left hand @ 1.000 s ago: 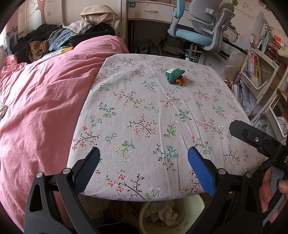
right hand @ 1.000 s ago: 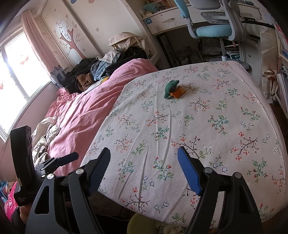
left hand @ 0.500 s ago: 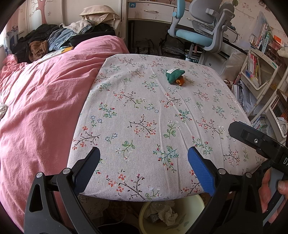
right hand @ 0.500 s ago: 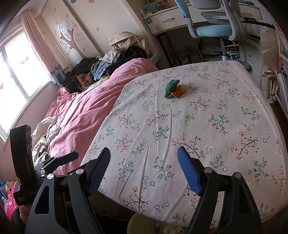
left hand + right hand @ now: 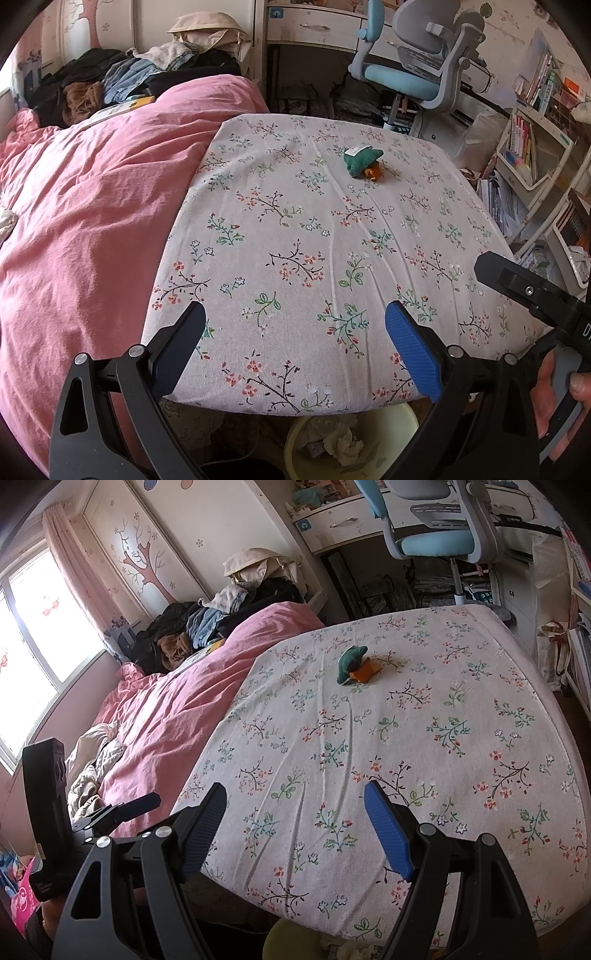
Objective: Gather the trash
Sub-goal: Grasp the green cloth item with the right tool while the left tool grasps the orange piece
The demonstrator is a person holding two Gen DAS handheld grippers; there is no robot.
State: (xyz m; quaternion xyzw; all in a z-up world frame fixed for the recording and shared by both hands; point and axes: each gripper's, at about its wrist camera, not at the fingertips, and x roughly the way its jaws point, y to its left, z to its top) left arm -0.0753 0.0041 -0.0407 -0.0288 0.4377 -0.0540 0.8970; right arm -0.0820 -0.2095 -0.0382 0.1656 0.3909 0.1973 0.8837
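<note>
A pink quilt (image 5: 92,221) is lying along the bed's left side. The left tongs (image 5: 295,332) and right tongs (image 5: 295,819) are hanging wide open and empty over the floral sheet's (image 5: 314,240) near edge. A green-and-orange scrap (image 5: 364,162) is sitting near the far edge. A yellow bin (image 5: 351,443) holding crumpled paper is standing below the near edge.

A small green-and-orange scrap (image 5: 362,162) lies alone far across the flowered bed (image 5: 295,258). Below the bed's near edge, a pale yellow bin (image 5: 402,417) holds crumpled paper (image 5: 343,445).
</note>
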